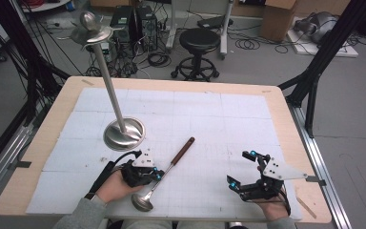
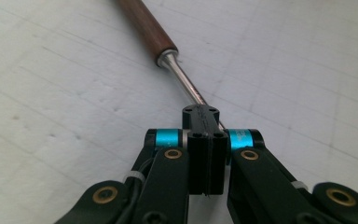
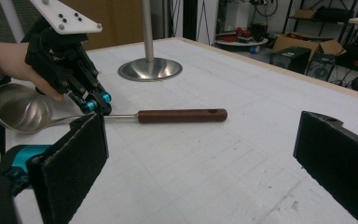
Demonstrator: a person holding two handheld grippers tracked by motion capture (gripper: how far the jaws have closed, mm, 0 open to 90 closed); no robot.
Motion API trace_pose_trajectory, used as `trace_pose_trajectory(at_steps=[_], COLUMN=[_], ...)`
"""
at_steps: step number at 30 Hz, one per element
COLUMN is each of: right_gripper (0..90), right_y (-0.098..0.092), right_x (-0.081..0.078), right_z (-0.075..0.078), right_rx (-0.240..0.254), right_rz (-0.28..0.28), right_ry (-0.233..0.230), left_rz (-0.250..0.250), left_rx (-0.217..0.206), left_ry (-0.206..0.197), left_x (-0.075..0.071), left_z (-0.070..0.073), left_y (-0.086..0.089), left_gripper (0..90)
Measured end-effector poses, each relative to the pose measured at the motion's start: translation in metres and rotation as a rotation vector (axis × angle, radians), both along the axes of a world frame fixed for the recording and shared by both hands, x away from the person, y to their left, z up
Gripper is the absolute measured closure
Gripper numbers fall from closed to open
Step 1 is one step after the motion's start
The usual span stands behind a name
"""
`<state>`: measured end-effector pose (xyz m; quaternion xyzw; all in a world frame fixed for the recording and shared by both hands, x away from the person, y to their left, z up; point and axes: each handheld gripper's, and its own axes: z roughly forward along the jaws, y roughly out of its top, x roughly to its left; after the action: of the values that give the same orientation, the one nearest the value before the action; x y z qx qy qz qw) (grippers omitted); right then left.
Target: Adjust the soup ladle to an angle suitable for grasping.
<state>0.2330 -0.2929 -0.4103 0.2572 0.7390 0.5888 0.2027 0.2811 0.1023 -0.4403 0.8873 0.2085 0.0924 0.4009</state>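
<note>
A steel stand (image 1: 123,133) rises beyond; stool (image 1: 198,40) behind.

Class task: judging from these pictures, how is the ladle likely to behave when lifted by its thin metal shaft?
The ladle looks stiff. Its polished shaft may slip or twist in the left gripper. The bowl end probably sags.

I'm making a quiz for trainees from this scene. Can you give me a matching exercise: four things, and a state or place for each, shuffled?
Things:
1. left gripper
2. right gripper
3. ladle
4. metal stand

States or places:
A. jaws wide apart, nothing between them
B. upright on a round base, far left of the table
C. jaws shut on the thin metal shaft
D. lying flat, wooden handle pointing away from the person

Pairs: 1-C, 2-A, 3-D, 4-B
</note>
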Motion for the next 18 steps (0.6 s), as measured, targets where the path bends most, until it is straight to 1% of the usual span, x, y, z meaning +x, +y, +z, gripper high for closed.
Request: trace_pose_trajectory(at_steps=[1, 2, 4, 6, 8, 9, 10, 14, 17, 18], right_gripper=[1.8, 1.8, 1.8, 1.8, 1.8, 1.8, 1.8, 1.8, 1.8, 1.8], right_y=[0.0, 0.0, 0.0, -0.001, 0.0, 0.0, 0.0, 0.0, 0.0, 0.0], right_x=[0.0, 0.0, 0.0, 0.0, 0.0, 0.0, 0.0, -0.001, 0.0, 0.0], right_z=[0.0, 0.001, 0.001, 0.0, 0.0, 0.0, 0.0, 0.001, 0.0, 0.0], right_rx=[0.003, 0.001, 0.005, 0.003, 0.001, -0.002, 0.002, 0.001, 0.001, -0.001], right_rz=[-0.002, 0.002, 0.0, 0.003, 0.0, 0.002, 0.004, 0.003, 0.002, 0.002], right_ry=[0.001, -0.005, -0.007, -0.006, 0.002, -0.004, -0.007, -0.003, -0.002, -0.002], left_rz=[0.015, 0.021, 0.018, 0.0, -0.029, -0.052, -0.06, -0.095, -0.085, -0.087], left_rx=[-0.016, -0.043, -0.076, -0.083, -0.087, -0.079, -0.066, 0.012, 0.083, 0.101], left_ry=[0.0, 0.011, 0.033, 0.039, 0.045, 0.049, 0.053, 0.068, 0.093, 0.095], left_x=[0.0, 0.0, -0.002, -0.006, -0.01, -0.011, -0.013, -0.017, -0.018, -0.019], left_z=[0.004, 0.007, 0.014, 0.02, 0.022, 0.022, 0.022, 0.02, 0.02, 0.02], left_y=[0.002, 0.004, 0.008, 0.009, 0.008, 0.006, 0.004, -0.005, -0.012, -0.014], left_gripper=[89.8, 89.8, 89.8, 89.8, 89.8, 89.8, 89.7, 89.7, 89.7, 89.7])
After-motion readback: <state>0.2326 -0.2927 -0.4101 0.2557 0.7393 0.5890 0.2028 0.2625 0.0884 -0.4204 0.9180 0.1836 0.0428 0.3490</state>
